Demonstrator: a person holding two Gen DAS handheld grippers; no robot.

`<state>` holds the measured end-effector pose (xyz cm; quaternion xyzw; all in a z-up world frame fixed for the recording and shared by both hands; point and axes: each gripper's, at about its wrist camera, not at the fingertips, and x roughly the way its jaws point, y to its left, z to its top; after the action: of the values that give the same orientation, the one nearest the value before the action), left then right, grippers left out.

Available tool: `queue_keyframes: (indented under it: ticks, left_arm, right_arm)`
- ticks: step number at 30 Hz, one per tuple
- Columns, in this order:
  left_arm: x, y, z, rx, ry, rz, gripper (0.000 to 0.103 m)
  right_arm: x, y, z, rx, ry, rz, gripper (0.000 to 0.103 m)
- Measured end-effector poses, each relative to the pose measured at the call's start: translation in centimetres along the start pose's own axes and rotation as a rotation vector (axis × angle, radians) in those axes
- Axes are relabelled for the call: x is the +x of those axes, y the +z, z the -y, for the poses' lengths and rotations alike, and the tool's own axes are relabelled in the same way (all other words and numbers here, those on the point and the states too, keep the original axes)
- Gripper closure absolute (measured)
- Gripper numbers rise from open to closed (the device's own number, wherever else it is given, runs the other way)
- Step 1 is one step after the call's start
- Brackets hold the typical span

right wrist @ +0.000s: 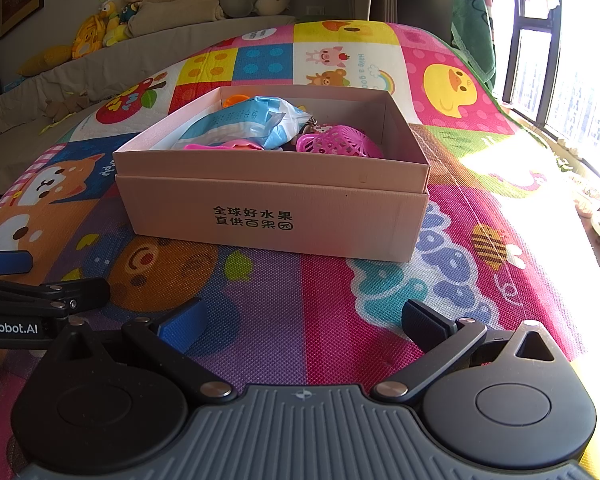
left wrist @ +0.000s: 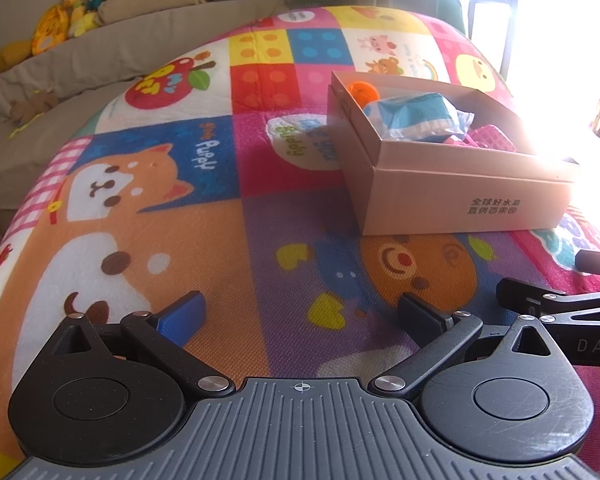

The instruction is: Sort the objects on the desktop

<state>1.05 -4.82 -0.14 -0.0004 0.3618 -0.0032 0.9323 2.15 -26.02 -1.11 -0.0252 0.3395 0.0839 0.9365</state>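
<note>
A pink cardboard box (right wrist: pixel 276 220) stands on a colourful cartoon play mat (right wrist: pixel 340 320). In it lie a blue and white packet (right wrist: pixel 240 124), a pink mesh basket (right wrist: pixel 336 142), a flat pink item (right wrist: pixel 224 146) and an orange ball (right wrist: pixel 236 99). The box also shows in the left wrist view (left wrist: pixel 460 196), with the packet (left wrist: pixel 412 116) and the orange ball (left wrist: pixel 362 90). My left gripper (left wrist: pixel 300 312) is open and empty, low over the mat, left of the box. My right gripper (right wrist: pixel 304 320) is open and empty in front of the box.
A beige sofa (right wrist: pixel 100 64) with plush toys (right wrist: pixel 100 28) runs behind the mat. A window (right wrist: pixel 560 80) with strong glare is at the right. Each gripper shows at the other view's edge: the right gripper (left wrist: pixel 560 308), the left gripper (right wrist: pixel 28 300).
</note>
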Motion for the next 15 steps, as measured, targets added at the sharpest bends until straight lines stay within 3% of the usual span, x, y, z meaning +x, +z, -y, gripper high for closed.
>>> queue_keyframes:
  ticks: [15]
  left_arm:
    - [-0.21, -0.13, -0.51, 0.023, -0.021, -0.012, 0.0]
  right_arm:
    - [-0.11, -0.03, -0.02, 0.0, 0.0, 0.0, 0.0]
